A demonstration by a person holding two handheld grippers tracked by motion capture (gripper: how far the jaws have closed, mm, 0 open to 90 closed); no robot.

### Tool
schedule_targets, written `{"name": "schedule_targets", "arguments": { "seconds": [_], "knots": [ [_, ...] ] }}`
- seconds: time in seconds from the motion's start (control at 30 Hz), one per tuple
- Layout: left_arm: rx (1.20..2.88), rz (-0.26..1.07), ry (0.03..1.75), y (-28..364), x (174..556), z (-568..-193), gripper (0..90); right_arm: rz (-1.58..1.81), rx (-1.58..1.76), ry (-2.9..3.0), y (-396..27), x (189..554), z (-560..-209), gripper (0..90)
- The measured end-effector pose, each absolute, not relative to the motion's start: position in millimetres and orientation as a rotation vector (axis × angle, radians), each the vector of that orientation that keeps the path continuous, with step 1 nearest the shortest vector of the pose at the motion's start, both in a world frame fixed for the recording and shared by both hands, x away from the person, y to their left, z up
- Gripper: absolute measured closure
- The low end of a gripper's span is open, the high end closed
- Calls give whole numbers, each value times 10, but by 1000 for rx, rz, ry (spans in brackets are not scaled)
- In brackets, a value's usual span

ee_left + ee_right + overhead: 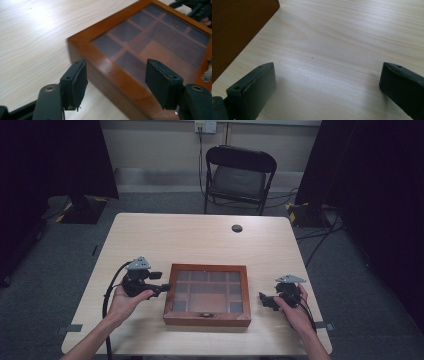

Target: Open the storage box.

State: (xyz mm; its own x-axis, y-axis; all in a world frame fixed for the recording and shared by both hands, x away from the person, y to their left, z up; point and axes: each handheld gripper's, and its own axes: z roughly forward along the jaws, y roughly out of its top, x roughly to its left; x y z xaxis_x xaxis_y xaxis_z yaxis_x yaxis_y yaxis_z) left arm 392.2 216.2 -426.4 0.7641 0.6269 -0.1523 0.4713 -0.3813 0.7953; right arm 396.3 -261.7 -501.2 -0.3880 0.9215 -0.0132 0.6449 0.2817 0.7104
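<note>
No text, label, brand, number or sign can be read on anything here.

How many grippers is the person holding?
2. The left gripper is at the wooden box's left side, jaws open at its corner. The right gripper is over the table right of the box, open too.
</note>
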Motion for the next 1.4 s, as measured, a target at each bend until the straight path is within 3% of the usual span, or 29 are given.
{"name": "schedule_targets", "arguments": {
  "seconds": [0.9,1.4],
  "knots": [
    [2126,95,616,1472,3684,-4115,365,879,1408,2133,-2617,3963,-5012,1],
    [2117,1,515,1104,3666,-4087,456,879,1407,2133,-2617,3963,-5012,1]
  ]
}}
